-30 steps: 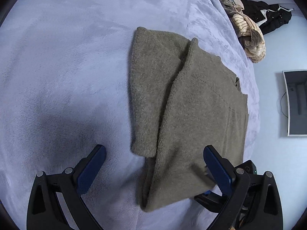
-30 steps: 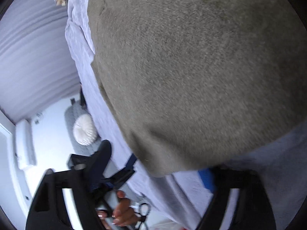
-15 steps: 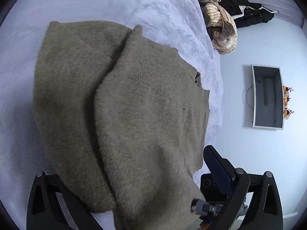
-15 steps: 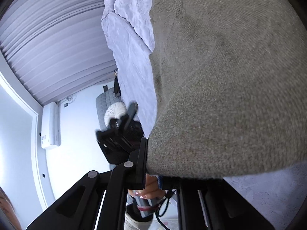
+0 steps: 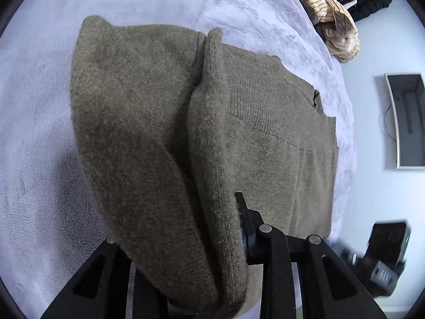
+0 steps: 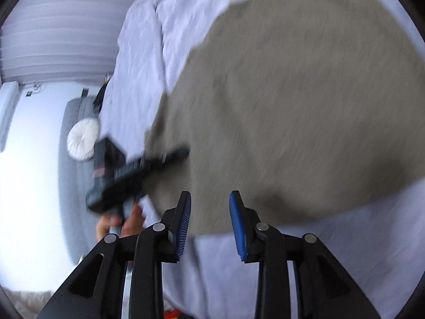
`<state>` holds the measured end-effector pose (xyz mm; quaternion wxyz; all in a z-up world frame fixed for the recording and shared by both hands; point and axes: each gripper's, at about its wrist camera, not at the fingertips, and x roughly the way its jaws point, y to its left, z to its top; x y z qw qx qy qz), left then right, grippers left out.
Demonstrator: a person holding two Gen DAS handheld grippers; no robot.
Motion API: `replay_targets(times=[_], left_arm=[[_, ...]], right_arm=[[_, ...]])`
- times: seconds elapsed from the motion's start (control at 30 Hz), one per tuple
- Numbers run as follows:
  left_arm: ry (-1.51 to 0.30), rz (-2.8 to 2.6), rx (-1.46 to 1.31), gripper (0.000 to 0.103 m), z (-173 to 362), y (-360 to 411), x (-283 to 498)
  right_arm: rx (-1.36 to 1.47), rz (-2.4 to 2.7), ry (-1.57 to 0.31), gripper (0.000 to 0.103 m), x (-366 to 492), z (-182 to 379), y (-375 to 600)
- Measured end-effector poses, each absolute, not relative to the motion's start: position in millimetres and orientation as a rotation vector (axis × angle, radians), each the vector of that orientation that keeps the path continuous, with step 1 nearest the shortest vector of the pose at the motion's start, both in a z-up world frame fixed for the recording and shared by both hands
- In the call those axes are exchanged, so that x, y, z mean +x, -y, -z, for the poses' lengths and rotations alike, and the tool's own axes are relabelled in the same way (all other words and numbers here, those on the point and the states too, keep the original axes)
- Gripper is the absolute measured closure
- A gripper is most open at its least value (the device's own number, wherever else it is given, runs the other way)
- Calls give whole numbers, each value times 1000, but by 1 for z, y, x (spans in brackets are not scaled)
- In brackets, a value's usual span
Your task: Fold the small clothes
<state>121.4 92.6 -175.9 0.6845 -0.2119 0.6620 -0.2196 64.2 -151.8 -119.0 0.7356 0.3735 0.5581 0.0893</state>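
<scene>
An olive-brown knit sweater (image 5: 265,138) lies folded on the pale lilac bedspread (image 5: 39,133). My left gripper (image 5: 212,239) is shut on the sweater's near edge, and the lifted fold drapes over its fingers and hides the left one. In the right wrist view the sweater (image 6: 292,93) is blurred and fills the upper right. My right gripper (image 6: 209,212) is a little open and empty, with its blue pads (image 6: 237,220) at the sweater's near edge. The left gripper (image 6: 132,172) shows there at the sweater's left edge, held by a hand.
A pile of clothes, striped beige and black (image 5: 337,26), lies at the far end of the bed. A wall screen (image 5: 406,119) hangs beyond the bed's right edge. A grey chair with a round white cushion (image 6: 82,139) stands on the floor to the left.
My left gripper has closed on the sweater's near edge and raised a fold. My right gripper has let go of the sweater, opened a little and pulled back.
</scene>
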Motion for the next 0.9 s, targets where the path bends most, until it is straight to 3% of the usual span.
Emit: replay_targets(times=[0.07, 0.23, 0.37, 0.67, 0.73, 0.9], left_arm=[[-1467, 481, -442, 74, 172, -91, 120], [-1421, 453, -417, 81, 155, -86, 115], [-1339, 493, -376, 82, 115, -65, 111], [-1219, 721, -140, 82, 29, 76, 104], [-1222, 761, -30, 82, 31, 124, 97], [-1307, 768, 146, 80, 73, 211, 90]], right_arm=[[744, -128, -1217, 90, 85, 120, 159], [547, -75, -1380, 93, 113, 171, 148], [457, -102, -1353, 94, 108, 165, 140], [777, -225, -1200, 90, 59, 131, 230], [837, -213, -1159, 89, 50, 127, 255], [999, -155, -1132, 73, 22, 146, 317]])
